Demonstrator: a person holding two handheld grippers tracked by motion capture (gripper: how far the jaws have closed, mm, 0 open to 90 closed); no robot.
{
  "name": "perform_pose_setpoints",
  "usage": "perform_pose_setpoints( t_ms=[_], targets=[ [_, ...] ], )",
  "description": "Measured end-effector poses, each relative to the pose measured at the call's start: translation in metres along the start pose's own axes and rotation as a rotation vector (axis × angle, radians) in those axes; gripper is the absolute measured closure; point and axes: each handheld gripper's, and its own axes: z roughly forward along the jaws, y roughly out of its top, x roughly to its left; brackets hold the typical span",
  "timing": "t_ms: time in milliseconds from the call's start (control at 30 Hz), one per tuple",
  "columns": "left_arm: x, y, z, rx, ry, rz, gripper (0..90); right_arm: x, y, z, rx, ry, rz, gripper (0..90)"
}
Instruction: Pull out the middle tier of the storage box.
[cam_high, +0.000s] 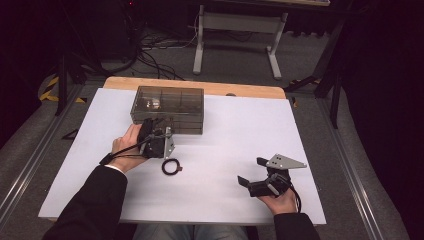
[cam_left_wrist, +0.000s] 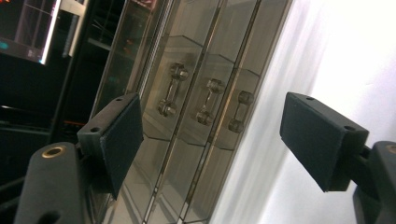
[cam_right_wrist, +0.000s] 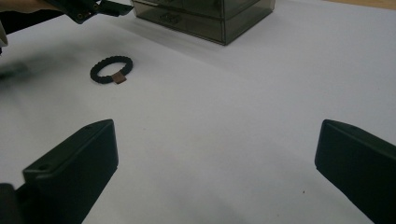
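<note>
Drawers (cam_left_wrist: 205, 107) of the smoky clear box (cam_high: 168, 108) faced the left gripper (cam_high: 156, 134), which hovered just in front of the box's near face, at its left part. In the left gripper view three small clear handles (cam_left_wrist: 172, 88) sat in a row on the drawer fronts, between the two jaws but beyond them, not touched by either pad. Those jaws stood apart with nothing gripped. The box stood on the white table (cam_high: 230, 130) toward its far edge, left of centre. Something small and pale lay inside the box's top left compartment; what it was I could not tell. A black bracelet (cam_high: 171, 166) with a brown tag lay flat on the table near the box, just on the person's side of the left gripper. The right gripper (cam_high: 252, 171) rested well apart from the box, to its right and nearer the person, jaws wide open and empty over bare table
</note>
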Motion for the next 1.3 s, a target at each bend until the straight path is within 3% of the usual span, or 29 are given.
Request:
perform_pose_setpoints(
  t_ms=[167,233,367,400,567,833,1000,1300],
  targets=[
    [-0.005,0.003,0.003,0.010,0.036,0.044,24.7,0.000,0.000,0.000,0.000,-0.002,-0.003,0.0],
    [-0.012,0.006,0.007,0.022,0.103,0.082,28.1,0.000,0.000,0.000,0.002,0.001,0.000,0.0],
    [-0.016,0.009,0.008,0.017,0.116,0.100,30.2,0.000,0.000,0.001,0.010,-0.001,-0.013,0.1],
    [-0.019,0.010,0.009,0.021,0.127,0.125,31.1,0.000,0.000,0.001,0.007,-0.002,-0.011,0.0],
    [-0.026,0.011,0.012,0.034,0.149,0.167,35.3,0.000,0.000,0.001,0.012,0.001,-0.007,0.0],
    [-0.036,0.012,0.022,0.057,0.219,0.242,41.8,0.000,0.000,0.001,0.013,0.002,-0.005,0.0],
    [-0.043,0.008,0.030,0.072,0.284,0.318,48.6,0.000,0.000,0.001,0.016,0.000,-0.009,0.0],
    [-0.049,0.008,0.037,0.072,0.320,0.336,57.3,0.000,0.000,0.001,0.016,-0.002,-0.010,0.0]
  ],
)
